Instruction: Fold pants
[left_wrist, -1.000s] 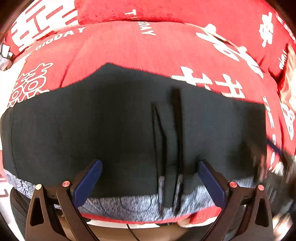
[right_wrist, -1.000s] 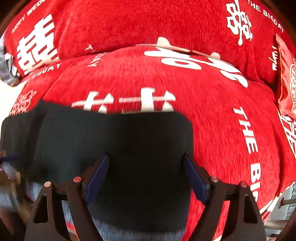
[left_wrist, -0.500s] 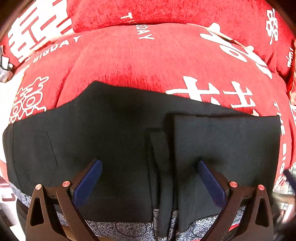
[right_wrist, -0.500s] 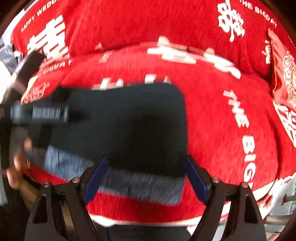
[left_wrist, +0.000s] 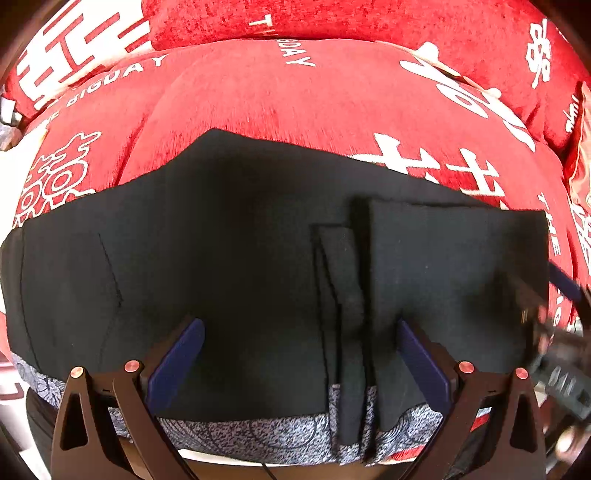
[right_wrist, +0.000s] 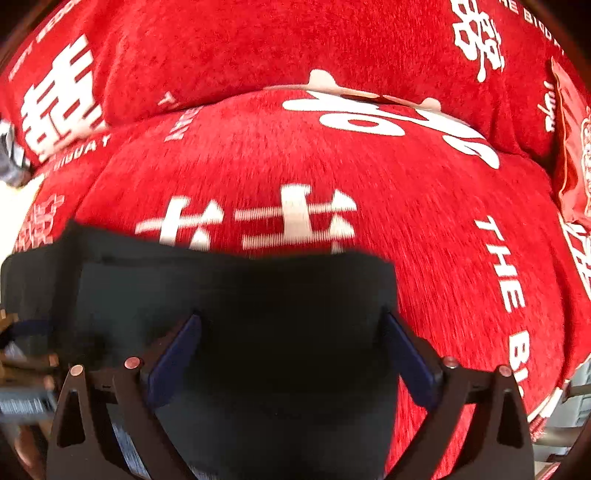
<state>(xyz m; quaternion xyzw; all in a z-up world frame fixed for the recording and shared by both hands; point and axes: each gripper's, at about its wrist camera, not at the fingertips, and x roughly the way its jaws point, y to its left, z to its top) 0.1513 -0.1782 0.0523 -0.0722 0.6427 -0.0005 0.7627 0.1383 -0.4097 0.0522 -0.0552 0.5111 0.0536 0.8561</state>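
black pants (left_wrist: 229, 266) flat | red sofa cover (left_wrist: 295, 103) | left hand-held gripper (left_wrist: 301, 363) open, empty

Bright, even light on both of my wrist feeds, with heavy fisheye bending and dark corners.

The red cover (left_wrist: 295, 110) glows vividly, while the black pants (left_wrist: 221, 277) swallow detail and read nearly flat. My left view is sharp at centre; its right edge smears where the right tongs (left_wrist: 554, 354) show. My right view is softer, with the white lettering (right_wrist: 258, 221) streaked by motion blur.
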